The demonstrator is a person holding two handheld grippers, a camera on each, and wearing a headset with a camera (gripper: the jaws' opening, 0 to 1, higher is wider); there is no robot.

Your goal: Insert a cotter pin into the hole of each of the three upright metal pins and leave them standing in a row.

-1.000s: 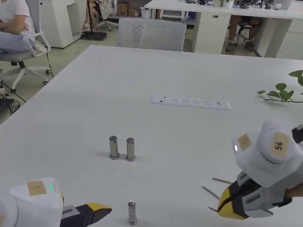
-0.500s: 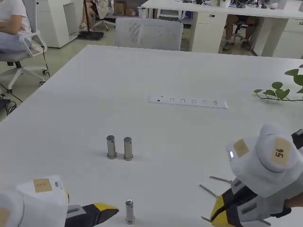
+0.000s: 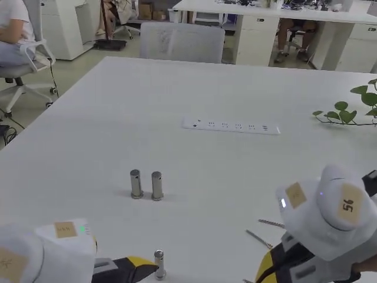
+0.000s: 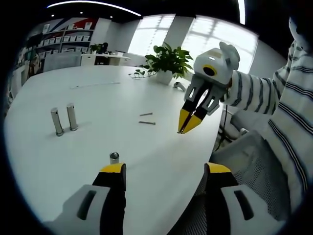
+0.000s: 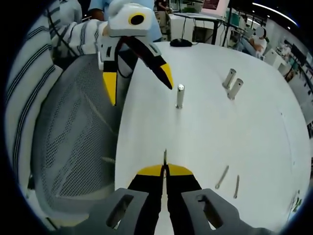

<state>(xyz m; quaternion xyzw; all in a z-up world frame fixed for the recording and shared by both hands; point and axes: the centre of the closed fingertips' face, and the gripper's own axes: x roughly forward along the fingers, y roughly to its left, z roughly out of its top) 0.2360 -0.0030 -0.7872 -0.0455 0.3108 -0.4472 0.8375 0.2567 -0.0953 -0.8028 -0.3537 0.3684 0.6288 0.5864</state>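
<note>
White worktable [image 3: 194, 94] in an open office; a grey chair [image 3: 184, 42] at its far edge, further desks [image 3: 265, 7] beyond, a leafy plant [image 3: 341, 107] at the right; a power strip [image 3: 230, 126] lies mid-table. A pair of metal pins [image 3: 156, 186] stands upright side by side; a third metal pin [image 4: 114, 157] stands nearer, just ahead of the left gripper [image 4: 165, 169], its jaws spread and empty. The right gripper [image 5: 165, 169] is clenched on a cotter pin [image 5: 165, 156]; two loose cotter pins [image 5: 221, 177] lie flat nearby.
</note>
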